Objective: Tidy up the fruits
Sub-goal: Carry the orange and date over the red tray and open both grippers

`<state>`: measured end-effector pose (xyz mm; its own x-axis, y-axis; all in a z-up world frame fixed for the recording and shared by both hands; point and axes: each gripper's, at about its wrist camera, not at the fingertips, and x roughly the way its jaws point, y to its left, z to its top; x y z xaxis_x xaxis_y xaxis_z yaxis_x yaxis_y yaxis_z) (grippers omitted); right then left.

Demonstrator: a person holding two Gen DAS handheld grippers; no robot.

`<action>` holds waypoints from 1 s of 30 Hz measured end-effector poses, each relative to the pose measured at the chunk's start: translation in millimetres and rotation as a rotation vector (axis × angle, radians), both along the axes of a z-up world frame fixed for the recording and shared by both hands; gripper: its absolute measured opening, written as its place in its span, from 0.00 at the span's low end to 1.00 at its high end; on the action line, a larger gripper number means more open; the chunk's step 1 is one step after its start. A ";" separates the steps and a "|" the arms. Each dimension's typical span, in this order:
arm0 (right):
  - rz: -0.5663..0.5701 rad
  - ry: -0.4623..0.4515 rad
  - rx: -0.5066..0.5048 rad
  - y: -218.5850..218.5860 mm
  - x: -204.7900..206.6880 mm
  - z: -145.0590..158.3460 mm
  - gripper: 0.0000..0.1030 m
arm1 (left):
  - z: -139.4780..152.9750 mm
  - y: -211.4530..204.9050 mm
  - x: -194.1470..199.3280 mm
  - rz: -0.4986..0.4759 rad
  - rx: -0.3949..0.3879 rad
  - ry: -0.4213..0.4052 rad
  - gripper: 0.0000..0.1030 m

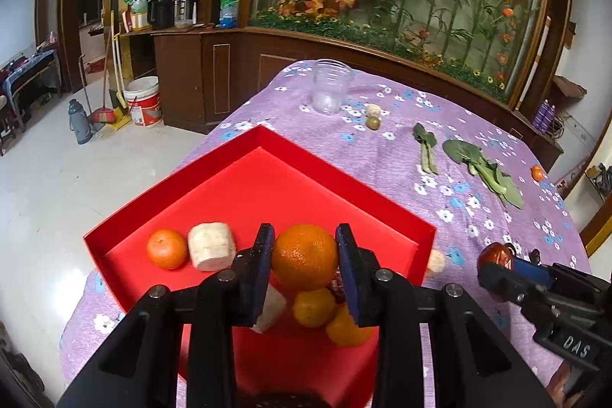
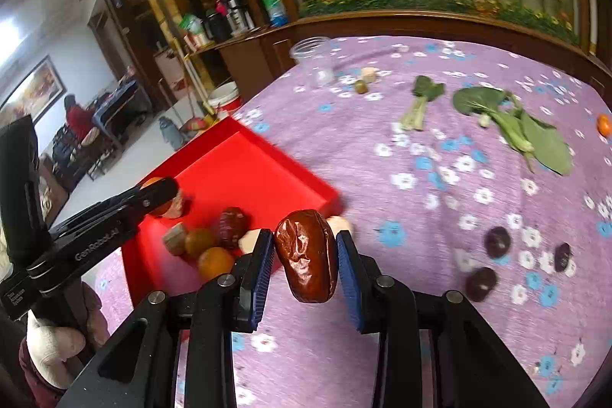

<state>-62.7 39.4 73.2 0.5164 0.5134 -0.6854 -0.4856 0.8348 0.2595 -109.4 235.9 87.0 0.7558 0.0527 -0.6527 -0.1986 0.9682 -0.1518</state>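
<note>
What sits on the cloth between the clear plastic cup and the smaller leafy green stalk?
A pale round piece and a small green fruit, touching, lie between the clear plastic cup and the smaller leafy green stalk; both wrist views show them.

A clear cup (image 1: 331, 86) stands on the purple floral cloth (image 1: 382, 171) at 12 o'clock. Green leaves (image 1: 484, 169) lie at 2 o'clock. A white bucket (image 1: 143, 101) sits on the floor at 10 o'clock.

Right gripper (image 2: 305, 264) around a wrinkled, probably dried, date (image 2: 307, 257)
</note>
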 end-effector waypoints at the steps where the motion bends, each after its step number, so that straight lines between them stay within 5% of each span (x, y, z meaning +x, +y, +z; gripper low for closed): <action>1: 0.011 0.001 -0.004 6.3 -0.5 -0.2 0.36 | -0.3 1.9 -0.3 0.003 -0.003 0.001 0.31; 24: 0.095 0.068 -0.034 100.1 27.7 -28.8 0.36 | -27.2 69.6 -4.5 0.138 -0.083 0.047 0.32; 30: 0.102 0.057 -0.024 113.9 35.6 -27.3 0.38 | -22.7 80.1 -10.8 0.151 -0.106 0.020 0.51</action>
